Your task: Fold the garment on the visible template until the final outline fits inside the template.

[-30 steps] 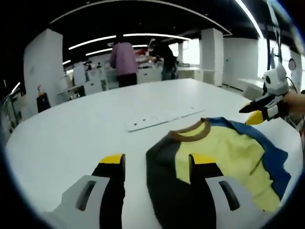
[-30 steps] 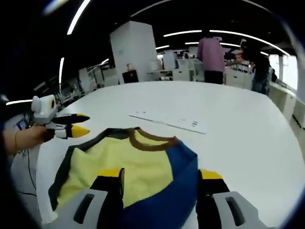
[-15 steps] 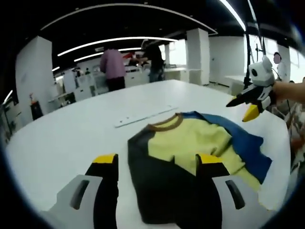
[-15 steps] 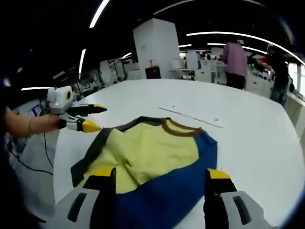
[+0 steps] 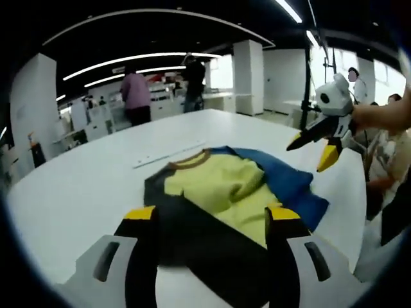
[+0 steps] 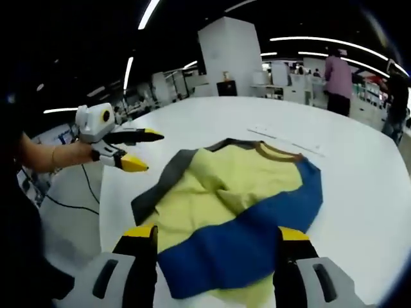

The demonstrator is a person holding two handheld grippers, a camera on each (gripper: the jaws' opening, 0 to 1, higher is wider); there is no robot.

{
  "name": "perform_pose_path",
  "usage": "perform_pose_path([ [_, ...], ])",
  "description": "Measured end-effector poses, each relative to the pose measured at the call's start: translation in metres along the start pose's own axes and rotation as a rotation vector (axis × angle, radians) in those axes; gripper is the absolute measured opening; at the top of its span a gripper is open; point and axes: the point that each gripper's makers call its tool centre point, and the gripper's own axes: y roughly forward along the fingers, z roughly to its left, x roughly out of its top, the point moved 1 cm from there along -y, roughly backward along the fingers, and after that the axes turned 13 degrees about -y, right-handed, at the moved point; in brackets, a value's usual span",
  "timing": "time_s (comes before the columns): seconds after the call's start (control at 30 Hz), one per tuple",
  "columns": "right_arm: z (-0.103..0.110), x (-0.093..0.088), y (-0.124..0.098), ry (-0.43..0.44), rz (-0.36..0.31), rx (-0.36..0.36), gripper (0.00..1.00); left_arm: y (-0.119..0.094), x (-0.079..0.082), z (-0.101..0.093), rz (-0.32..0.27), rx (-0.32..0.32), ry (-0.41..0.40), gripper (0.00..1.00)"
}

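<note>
garment (image 6: 237,212): soft, rumpled, yellow-blue-grey | table (image 6: 359,192): smooth white | both jaws released

Between your left gripper (image 5: 209,221)'s yellow-tipped fingers (image 5: 139,214), the garment (image 5: 218,192)'s near dark hem runs under them and off the bottom of the left gripper view, so you cannot see where it ends. Beyond your right gripper (image 6: 215,240)'s fingers, the garment's lower edge slips behind the right fingertip. The white strip (image 5: 168,154) past the collar carries markings too small to read. The people (image 5: 136,96) far beyond the fingertips are blurred.
</note>
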Motion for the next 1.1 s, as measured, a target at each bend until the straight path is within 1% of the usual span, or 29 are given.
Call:
perform_pose_path([
  [0.1,0.016,-0.007,-0.004,0.001,0.005,0.027,0.71,-0.007,-0.007,-0.011,0.009,-0.022,0.030,0.63],
  [0.2,0.029,-0.016,-0.007,-0.022,0.023,0.043,0.68,-0.014,-0.015,-0.021,0.019,-0.029,0.042,0.62],
  [0.37,0.047,-0.027,-0.007,-0.029,0.043,0.073,0.66,-0.021,-0.035,-0.032,0.046,-0.048,0.040,0.60],
  [0.43,0.055,-0.031,-0.007,-0.040,0.049,0.084,0.64,-0.023,-0.044,-0.037,0.066,-0.054,0.037,0.60],
  [0.53,0.064,-0.034,-0.006,-0.032,0.044,0.099,0.63,-0.027,-0.057,-0.043,0.091,-0.061,0.052,0.58],
  [0.6,0.067,-0.037,-0.005,-0.036,0.046,0.103,0.60,-0.028,-0.063,-0.045,0.101,-0.065,0.051,0.58],
  [0.63,0.069,-0.040,-0.004,-0.051,0.061,0.104,0.59,-0.029,-0.066,-0.046,0.105,-0.066,0.049,0.58],
  [0.67,0.071,-0.041,-0.004,-0.060,0.065,0.102,0.58,-0.030,-0.070,-0.047,0.114,-0.068,0.055,0.57],
  [0.73,0.073,-0.040,-0.003,-0.075,0.049,0.097,0.58,-0.031,-0.077,-0.046,0.131,-0.059,0.083,0.55],
  [0.83,0.077,-0.044,0.001,-0.098,0.062,0.102,0.54,-0.032,-0.084,-0.047,0.139,-0.060,0.096,0.54],
  [0.87,0.078,-0.047,0.002,-0.116,0.071,0.100,0.51,-0.032,-0.087,-0.046,0.148,-0.055,0.101,0.53],
  [0.9,0.079,-0.051,0.003,-0.155,0.086,0.099,0.49,-0.033,-0.092,-0.046,0.169,-0.057,0.113,0.51],
  [0.93,0.081,-0.053,0.004,-0.167,0.094,0.101,0.48,-0.033,-0.096,-0.046,0.177,-0.057,0.118,0.50],
  [0.97,0.083,-0.056,0.006,-0.173,0.104,0.101,0.48,-0.033,-0.100,-0.047,0.187,-0.058,0.132,0.49],
  [1.03,0.086,-0.059,0.008,-0.185,0.114,0.101,0.47,-0.032,-0.106,-0.045,0.196,-0.050,0.134,0.47],
  [1.1,0.085,-0.062,0.010,-0.176,0.119,0.097,0.41,-0.031,-0.111,-0.043,0.203,-0.044,0.133,0.45],
])
